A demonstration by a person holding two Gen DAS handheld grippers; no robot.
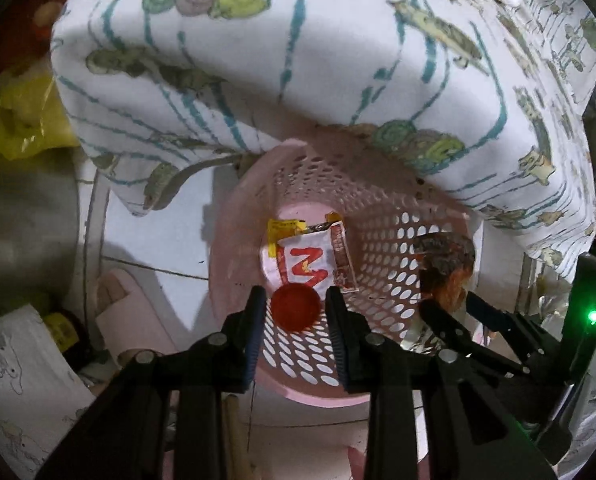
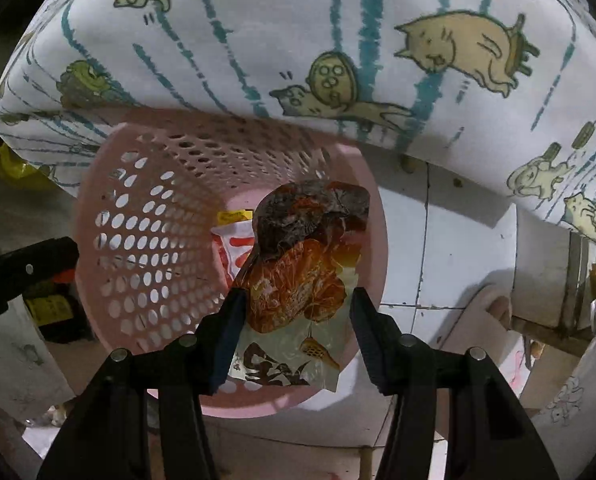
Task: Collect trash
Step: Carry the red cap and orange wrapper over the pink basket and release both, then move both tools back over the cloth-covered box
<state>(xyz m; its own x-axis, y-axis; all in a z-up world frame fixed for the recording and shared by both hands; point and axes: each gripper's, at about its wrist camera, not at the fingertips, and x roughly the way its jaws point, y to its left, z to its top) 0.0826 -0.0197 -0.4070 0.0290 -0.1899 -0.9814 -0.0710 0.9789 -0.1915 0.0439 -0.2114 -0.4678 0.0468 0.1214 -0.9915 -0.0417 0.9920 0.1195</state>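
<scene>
While both hover over the pink perforated basket (image 1: 398,240), the left claw (image 1: 296,300) stands apart around a red cap (image 1: 296,306); the right claw (image 2: 296,300) stands apart around a crumpled snack wrapper (image 2: 302,264).

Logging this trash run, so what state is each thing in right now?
Pink basket: upright, partly filled.
White wrapper: lying at the basket's bottom.
Red cap: between the left hand-held gripper fingers, over the basket.
Orange wrapper: crumpled, between the right hand-held gripper fingers, above the basket.
Printed cloth: draped, overhanging the basket.
</scene>
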